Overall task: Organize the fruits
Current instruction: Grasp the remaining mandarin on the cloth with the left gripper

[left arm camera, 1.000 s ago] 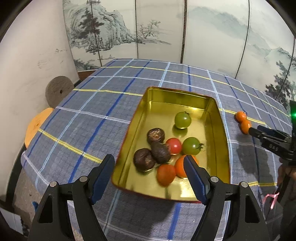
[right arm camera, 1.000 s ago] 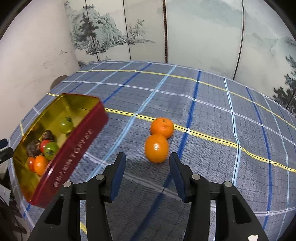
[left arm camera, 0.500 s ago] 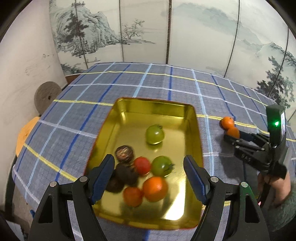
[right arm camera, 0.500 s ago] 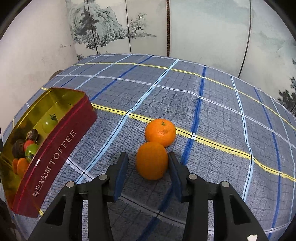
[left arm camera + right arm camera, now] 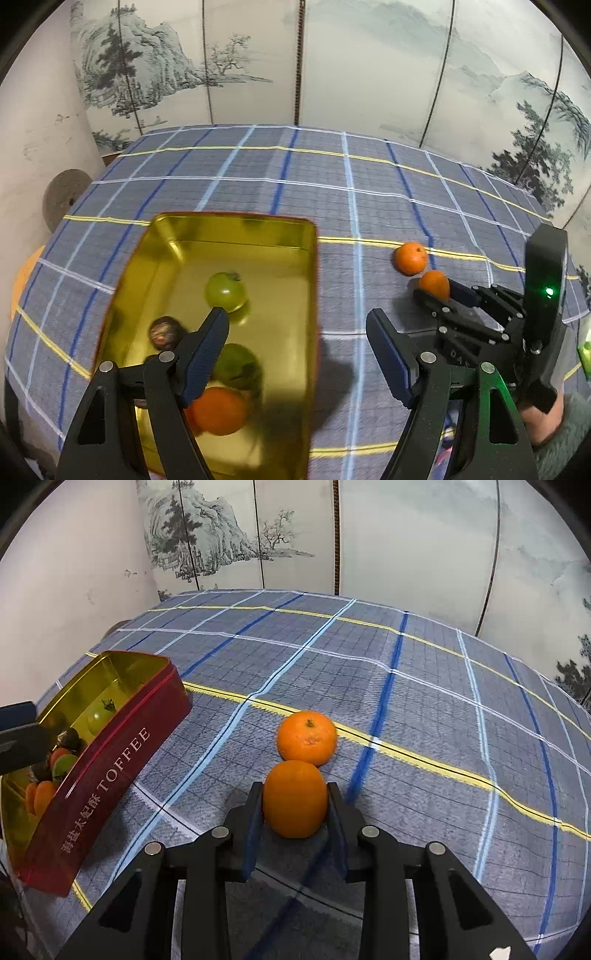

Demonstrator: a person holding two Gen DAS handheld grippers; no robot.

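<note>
The right tool [image 5: 294, 800] has just closed on the near orange [image 5: 294, 798], apparently bound for the tin [image 5: 122, 734], while the left tool [image 5: 297, 356] hangs open.

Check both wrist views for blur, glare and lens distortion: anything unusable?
Left wrist view: fruits inside the gold tin are motion-smeared, and its floor throws reflections. Right wrist view: sharp on the near orange between the right gripper jaws. Both: fisheye bends the tablecloth lines and darkens corners.
</note>
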